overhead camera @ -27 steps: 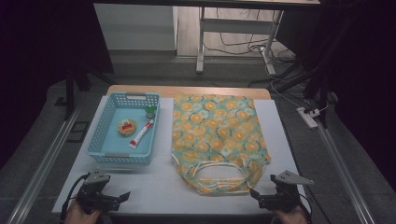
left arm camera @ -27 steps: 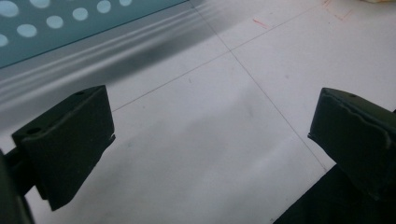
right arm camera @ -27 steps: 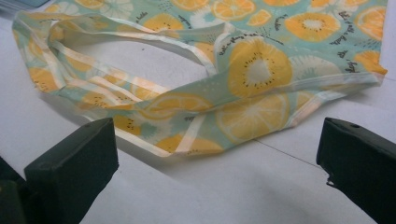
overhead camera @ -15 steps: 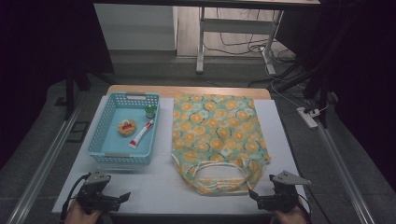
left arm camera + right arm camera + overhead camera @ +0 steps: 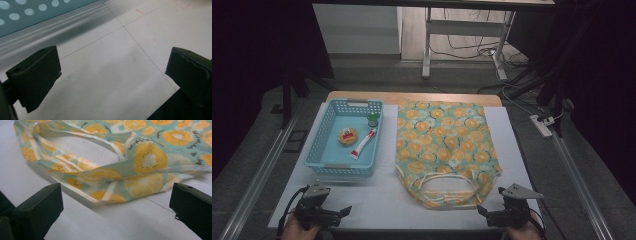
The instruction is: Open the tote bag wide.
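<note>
A cloth bag (image 5: pixel 442 150) printed with orange slices on mint green lies flat on the white table, its handles (image 5: pixel 447 190) at the near end. My right gripper (image 5: pixel 484 214) rests open at the near right, just short of the handles; in the right gripper view the bag (image 5: pixel 140 165) lies ahead of the wide-set jaws with nothing between them. My left gripper (image 5: pixel 343 212) sits open at the near left, in front of a blue basket (image 5: pixel 323 150). In the left gripper view the jaws stand wide over bare table, and the basket (image 5: pixel 30 17) shows at the upper left.
The basket holds a round orange item (image 5: pixel 347 136), a red and white tube (image 5: pixel 363 144) and a small green-capped jar (image 5: pixel 373 120). The white table top (image 5: pixel 382 200) ends in metal rails at both sides. A desk frame and cables stand beyond the far edge.
</note>
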Available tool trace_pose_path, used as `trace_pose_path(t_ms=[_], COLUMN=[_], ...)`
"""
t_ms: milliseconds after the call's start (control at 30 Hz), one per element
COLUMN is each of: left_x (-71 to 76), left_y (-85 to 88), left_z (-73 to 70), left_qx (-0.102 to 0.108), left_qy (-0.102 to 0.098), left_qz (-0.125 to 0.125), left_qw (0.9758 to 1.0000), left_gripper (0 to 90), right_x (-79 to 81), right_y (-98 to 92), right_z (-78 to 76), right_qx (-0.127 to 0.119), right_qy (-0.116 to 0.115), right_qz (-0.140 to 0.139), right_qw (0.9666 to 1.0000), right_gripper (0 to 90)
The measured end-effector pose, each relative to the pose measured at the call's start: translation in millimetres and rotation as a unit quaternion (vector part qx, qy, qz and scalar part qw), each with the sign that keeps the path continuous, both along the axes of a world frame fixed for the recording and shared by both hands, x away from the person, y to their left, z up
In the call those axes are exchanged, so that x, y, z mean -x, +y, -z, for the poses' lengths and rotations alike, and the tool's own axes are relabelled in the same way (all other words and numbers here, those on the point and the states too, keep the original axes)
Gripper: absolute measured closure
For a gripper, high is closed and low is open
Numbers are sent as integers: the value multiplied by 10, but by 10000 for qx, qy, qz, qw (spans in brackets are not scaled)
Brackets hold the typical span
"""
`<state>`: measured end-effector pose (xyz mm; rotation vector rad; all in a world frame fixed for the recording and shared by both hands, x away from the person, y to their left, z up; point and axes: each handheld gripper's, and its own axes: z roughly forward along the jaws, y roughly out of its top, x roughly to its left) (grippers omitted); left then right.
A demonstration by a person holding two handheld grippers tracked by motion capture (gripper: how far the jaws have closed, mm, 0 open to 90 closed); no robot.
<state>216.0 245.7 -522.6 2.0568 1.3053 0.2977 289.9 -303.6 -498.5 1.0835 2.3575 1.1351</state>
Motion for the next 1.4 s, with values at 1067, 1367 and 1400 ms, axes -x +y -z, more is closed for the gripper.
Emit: trace_pose_path(t_ms=[1067,1367,1400], left_x=[-31,-48,-50], left_y=[21,21,19], left_z=[5,16,16], left_qx=[132,131,130], left_qy=[46,96,105], left_qz=[43,120,132], left_qw=[9999,9998,9998], left_gripper=[0,0,0], right_x=[-103,-185,-194], right_y=[253,350,367], right_z=[-104,-89,-87], right_qx=[-79,-73,-29], right_qy=[-170,8,31], right_qz=[-558,-741,-761], right_qw=[9983,9972,9971], right_gripper=[0,0,0])
